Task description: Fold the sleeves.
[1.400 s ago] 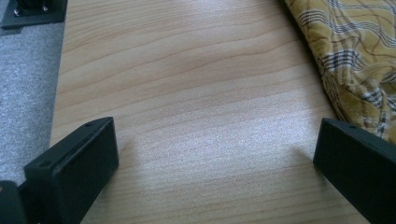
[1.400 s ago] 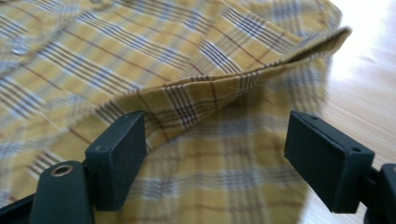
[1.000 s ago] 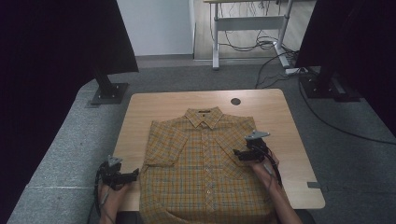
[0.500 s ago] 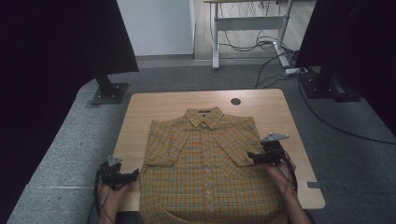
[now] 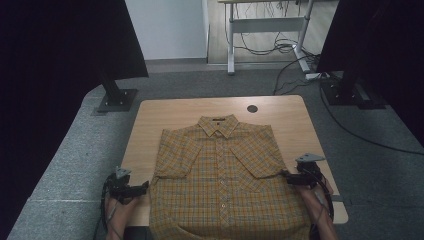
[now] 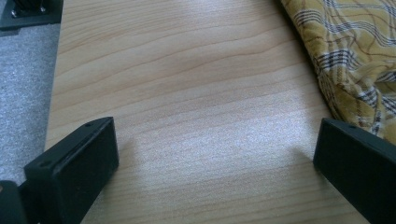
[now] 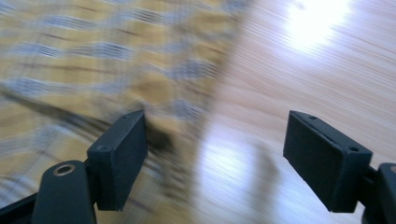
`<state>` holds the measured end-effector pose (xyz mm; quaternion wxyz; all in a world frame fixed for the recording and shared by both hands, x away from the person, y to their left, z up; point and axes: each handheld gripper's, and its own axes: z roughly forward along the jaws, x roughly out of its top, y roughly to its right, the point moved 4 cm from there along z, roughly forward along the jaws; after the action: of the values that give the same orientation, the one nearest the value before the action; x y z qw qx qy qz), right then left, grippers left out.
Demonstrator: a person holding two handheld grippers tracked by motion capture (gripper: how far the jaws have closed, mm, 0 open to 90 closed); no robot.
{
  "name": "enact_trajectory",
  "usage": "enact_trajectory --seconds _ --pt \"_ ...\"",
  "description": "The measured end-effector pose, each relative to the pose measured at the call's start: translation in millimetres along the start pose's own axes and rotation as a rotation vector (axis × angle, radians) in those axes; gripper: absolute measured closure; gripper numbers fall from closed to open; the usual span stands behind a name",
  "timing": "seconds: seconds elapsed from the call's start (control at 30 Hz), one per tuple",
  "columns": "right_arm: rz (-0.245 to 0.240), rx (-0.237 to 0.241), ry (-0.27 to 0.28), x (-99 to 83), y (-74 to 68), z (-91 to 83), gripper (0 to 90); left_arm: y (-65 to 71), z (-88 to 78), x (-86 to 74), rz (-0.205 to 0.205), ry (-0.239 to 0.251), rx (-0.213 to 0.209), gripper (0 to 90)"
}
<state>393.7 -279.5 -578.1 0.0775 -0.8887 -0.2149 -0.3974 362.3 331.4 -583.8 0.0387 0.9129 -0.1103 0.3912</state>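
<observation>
Your high view looks down and forward over the whole tabletop [image 5: 280,112]. Each claw view sits close, low over the wood, sharing the shirt's [image 5: 220,175] near side edges.

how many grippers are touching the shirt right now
0. The left gripper sits open over bare table off the shirt's left edge. The right gripper, also open, is at the shirt's right edge, its jaws straddling the edge without pinching it.

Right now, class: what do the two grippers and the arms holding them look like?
Both the left gripper and the right gripper are black, each with two flat, blocky jaws, a grey three-cornered plate on top and a dark trailing cable. The forearms are bare, without sleeves.
</observation>
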Motion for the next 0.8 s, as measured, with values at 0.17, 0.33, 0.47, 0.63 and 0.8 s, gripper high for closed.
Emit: enact_trajectory --seconds 0.17,0.33,0.47,0.63,0.8 --pt "0.074 -0.054 -0.013 -9.5 19.6 -6.4 22.2 0.0 0.0 0.0 0.0 0.0 0.0 0.1" --pt "0.131 -0.049 -0.032 -15.9 28.6 -6.7 22.4 0.0 0.0 0.0 0.0 0.0 0.0 0.0" --pt "0.113 -0.029 0.008 -9.8 24.3 -12.1 22.3 0.0 0.0 0.0 0.0 0.0 0.0 0.0" --pt "0.104 0.003 0.044 -3.3 20.6 -17.6 19.5 0.3 -0.2 -0.1 0.001 -0.001 0.001 0.0" --pt "0.1 0.023 0.054 -0.7 19.8 -23.9 15.5 0.6 -0.3 -0.3 0.002 -0.001 0.001 0.0"
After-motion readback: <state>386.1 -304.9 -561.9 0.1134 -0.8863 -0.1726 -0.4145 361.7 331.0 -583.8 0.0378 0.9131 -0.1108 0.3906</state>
